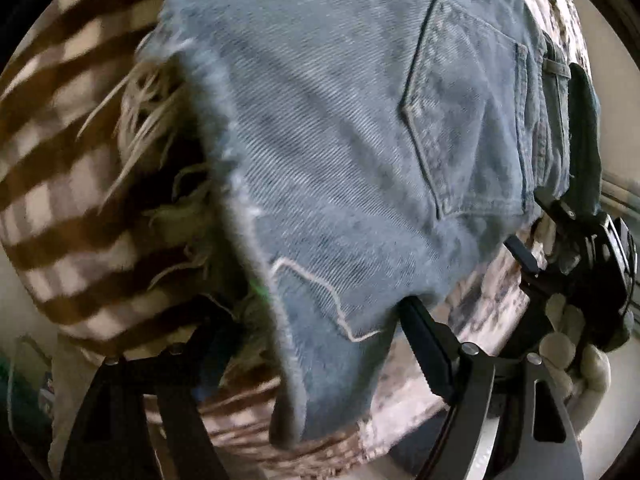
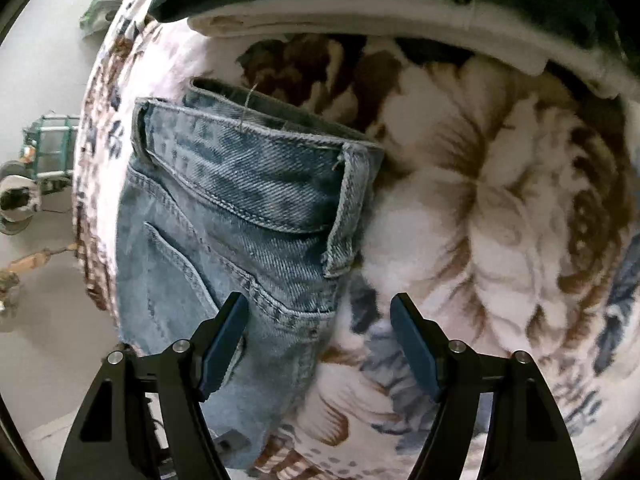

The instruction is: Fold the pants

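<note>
The jeans (image 2: 240,216) lie left of the spread right gripper (image 2: 318,344) (left gripper (image 1: 320,332) straddles their frayed hem, grip unclear).

Denim shorts (image 1: 340,152) are covering the left gripper (image 1: 320,320)'s left finger, hiding its tip and grip. Motion blur is smearing the frayed hem and striped cloth (image 1: 60,168) left of it. Left of the right gripper (image 2: 318,332), the shorts are running past the frame's bottom.

Floral bedspread (image 2: 500,184), checked blanket (image 1: 60,168), pale floor (image 2: 52,320).
</note>
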